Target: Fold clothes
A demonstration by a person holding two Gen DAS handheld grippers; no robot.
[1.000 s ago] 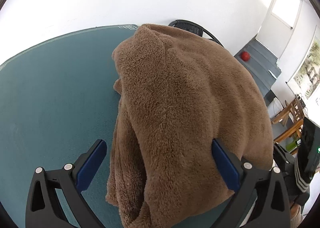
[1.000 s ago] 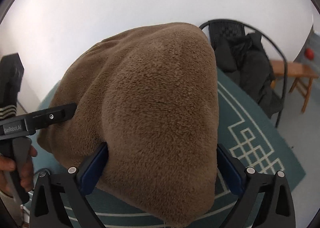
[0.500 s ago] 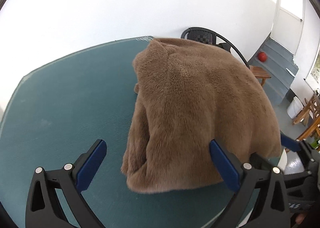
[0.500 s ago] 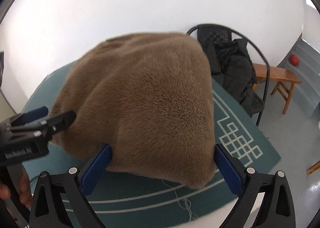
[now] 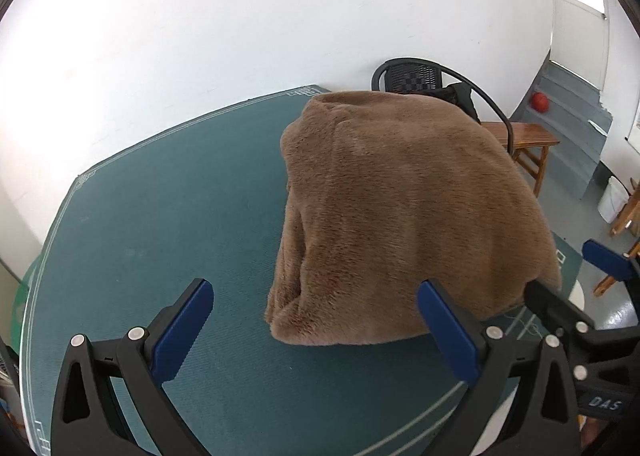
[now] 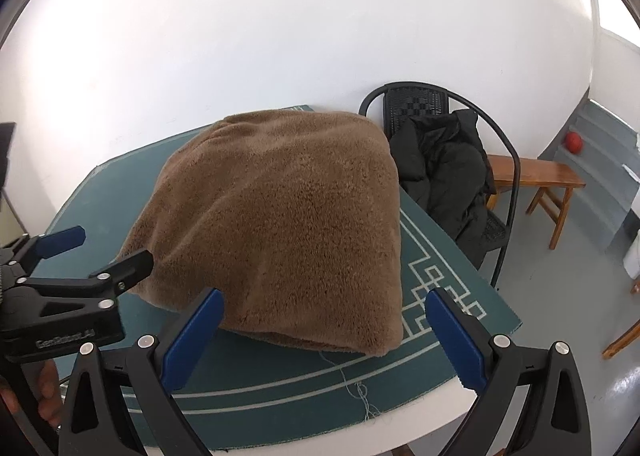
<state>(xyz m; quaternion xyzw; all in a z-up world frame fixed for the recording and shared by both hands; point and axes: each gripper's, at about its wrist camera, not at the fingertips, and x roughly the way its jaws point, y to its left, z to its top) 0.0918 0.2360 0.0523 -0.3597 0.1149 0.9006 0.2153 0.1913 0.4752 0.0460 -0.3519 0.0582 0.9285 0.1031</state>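
A folded brown fleece garment [image 5: 400,216] lies in a thick bundle on the teal mat [image 5: 160,224], toward the table's right side. My left gripper [image 5: 316,320] is open, pulled back from the bundle's near left edge, with nothing between its blue pads. In the right wrist view the same brown garment [image 6: 288,224] sits in front of my right gripper [image 6: 320,332], which is open and empty just short of the near fold. The left gripper [image 6: 92,252] shows at that view's left edge, apart from the cloth.
The teal mat [image 6: 440,288] with white border lines covers a white table whose edge [image 6: 420,416] is close in front. A black chair [image 6: 436,144] holding a dark jacket stands behind the table, beside a wooden bench [image 6: 536,180]. Grey steps with a red ball [image 6: 573,142] lie far right.
Both grippers have drawn back and up from the brown garment, which now looks smaller and lies settled on the mat. Both stayed open.
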